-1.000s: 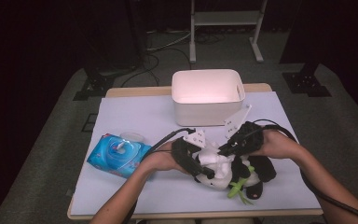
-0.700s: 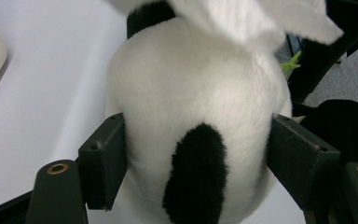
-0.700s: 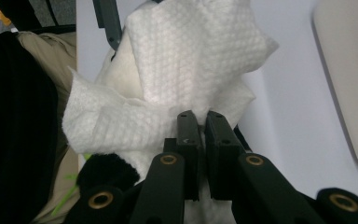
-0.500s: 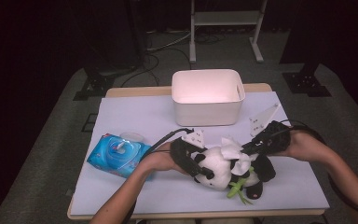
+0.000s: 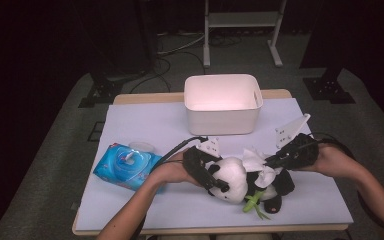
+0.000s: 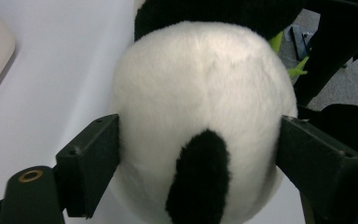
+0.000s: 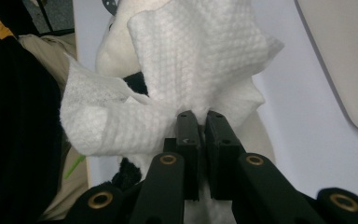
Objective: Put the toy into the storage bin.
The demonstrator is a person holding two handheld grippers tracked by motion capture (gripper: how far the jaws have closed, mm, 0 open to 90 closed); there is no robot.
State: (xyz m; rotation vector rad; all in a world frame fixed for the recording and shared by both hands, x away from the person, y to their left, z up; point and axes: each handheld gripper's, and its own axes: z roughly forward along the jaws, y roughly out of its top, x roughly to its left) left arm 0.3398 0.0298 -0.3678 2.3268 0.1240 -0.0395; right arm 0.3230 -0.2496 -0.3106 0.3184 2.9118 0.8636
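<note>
Left gripper (image 5: 219, 181): just easing its jaws wider, with the head of the plush panda (image 5: 232, 175) between them as before. In the left gripper view, both pads (image 6: 93, 163) against the white fur, one on each side, so probably a looser hold and not a release.

Right gripper (image 7: 201, 116): closed tight on a white wipe (image 7: 191, 60), pinching it near one edge while the rest fans out loose over the toy's body.

Compared with a second ago, when this gripper sits over the middle of the panda and close to the left one: now further to the right side of the table (image 5: 150, 125), off the toy's flank, with the wipe trailing across the dark shoulder. Reads as the end of one wiping stroke along the body.

Panda itself: lying on the table's near half, just in front of the white bin (image 5: 222, 112), in the same spot throughout, green sprig (image 5: 254, 204) poking out at its near side. Blue wipe packet (image 5: 127, 167) untouched to the left.

For the job, likely cleaning the toy: one pass done, steadying grip loosening, so perhaps time to turn the panda or bring the wipe back for another stroke
</note>
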